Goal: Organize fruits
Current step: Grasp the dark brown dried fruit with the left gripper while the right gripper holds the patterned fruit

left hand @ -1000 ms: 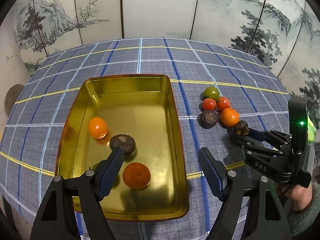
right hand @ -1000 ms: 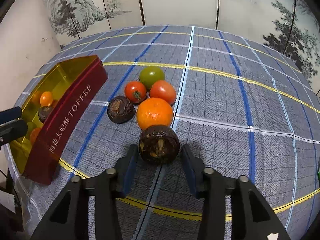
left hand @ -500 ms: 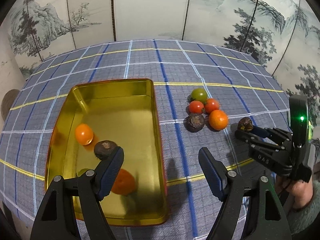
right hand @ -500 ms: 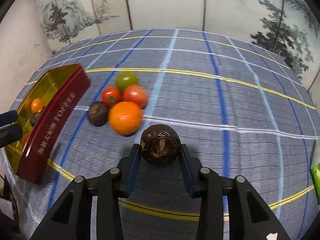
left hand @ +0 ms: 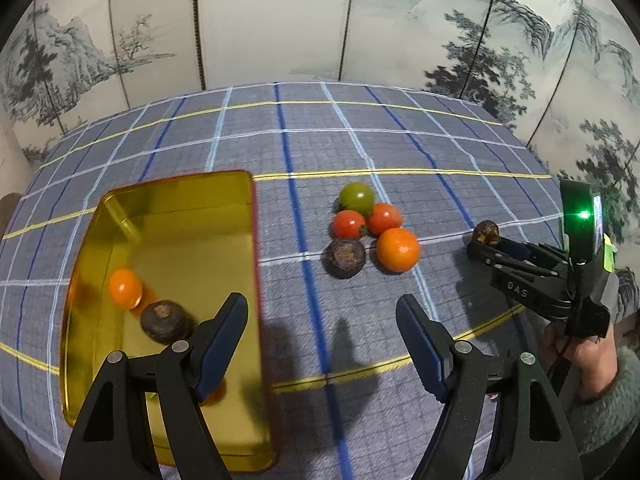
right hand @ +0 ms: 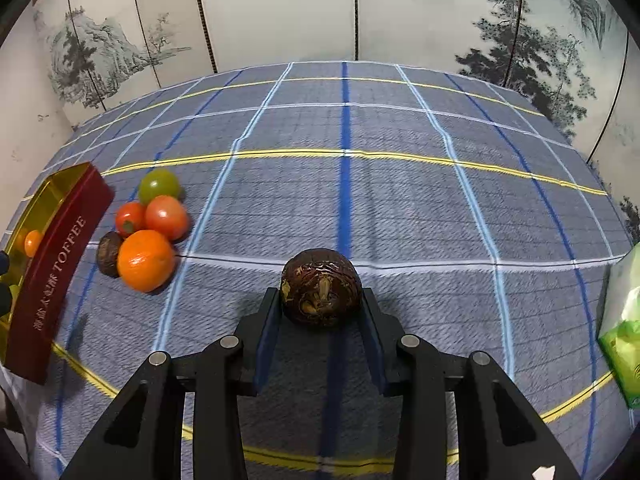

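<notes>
Two tools show in the left wrist view. The left tool hangs spread and empty over the near right edge of the gold tin, which holds a small orange and a dark fruit; a third orange thing sits mostly hidden behind the tool's left finger. Far right, the right tool pinches a brown fruit.

From the right wrist, the right tool is pressed on that brown fruit above the checked desk, well right of the loose pile: green tomato, two red ones, an orange and a half-hidden dark fruit. Carrying it well likely means a steady squeeze, clearing the pile, and releasing low inside the tin, whose inside is largely cut off here.
</notes>
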Available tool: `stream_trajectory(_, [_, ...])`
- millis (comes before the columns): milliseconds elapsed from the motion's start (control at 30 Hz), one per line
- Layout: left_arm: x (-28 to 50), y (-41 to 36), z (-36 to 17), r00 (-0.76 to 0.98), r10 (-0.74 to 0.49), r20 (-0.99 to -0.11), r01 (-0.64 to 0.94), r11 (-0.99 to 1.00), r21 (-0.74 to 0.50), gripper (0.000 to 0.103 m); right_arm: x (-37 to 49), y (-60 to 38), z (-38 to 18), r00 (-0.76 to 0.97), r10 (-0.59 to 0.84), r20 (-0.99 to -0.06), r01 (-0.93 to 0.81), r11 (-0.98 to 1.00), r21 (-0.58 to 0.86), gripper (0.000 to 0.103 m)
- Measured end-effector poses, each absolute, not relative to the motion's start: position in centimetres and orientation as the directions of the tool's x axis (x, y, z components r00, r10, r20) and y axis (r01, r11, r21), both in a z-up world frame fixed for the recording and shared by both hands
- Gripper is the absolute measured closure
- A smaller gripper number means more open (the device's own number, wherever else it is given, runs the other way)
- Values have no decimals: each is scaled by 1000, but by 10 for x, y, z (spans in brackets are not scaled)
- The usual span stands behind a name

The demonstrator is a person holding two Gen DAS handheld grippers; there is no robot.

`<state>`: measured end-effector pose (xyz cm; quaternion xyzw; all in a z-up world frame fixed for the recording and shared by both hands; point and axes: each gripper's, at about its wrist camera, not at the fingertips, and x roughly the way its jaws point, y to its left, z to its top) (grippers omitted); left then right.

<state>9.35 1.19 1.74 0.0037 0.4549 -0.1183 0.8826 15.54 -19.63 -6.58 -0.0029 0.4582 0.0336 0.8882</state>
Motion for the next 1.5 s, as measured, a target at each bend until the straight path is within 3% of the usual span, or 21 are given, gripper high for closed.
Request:
stream_trajectory(600, [133, -16, -15, 456, -266, -850, 219, 959, -182, 61, 165, -208, -70, 615, 27, -788, -85, 996, -32, 67])
stream_trajectory(1067, [147, -28, -36, 425, -257, -868, 240, 957, -165, 69, 170, -219, -70, 614, 45, -788, -95, 995, -18, 67])
stream_trajectory(1500, [155, -26, -33, 418, -253, -872, 232, 958, -167, 70, 170, -219, -70, 614, 45, -788, -95, 995, -17, 66])
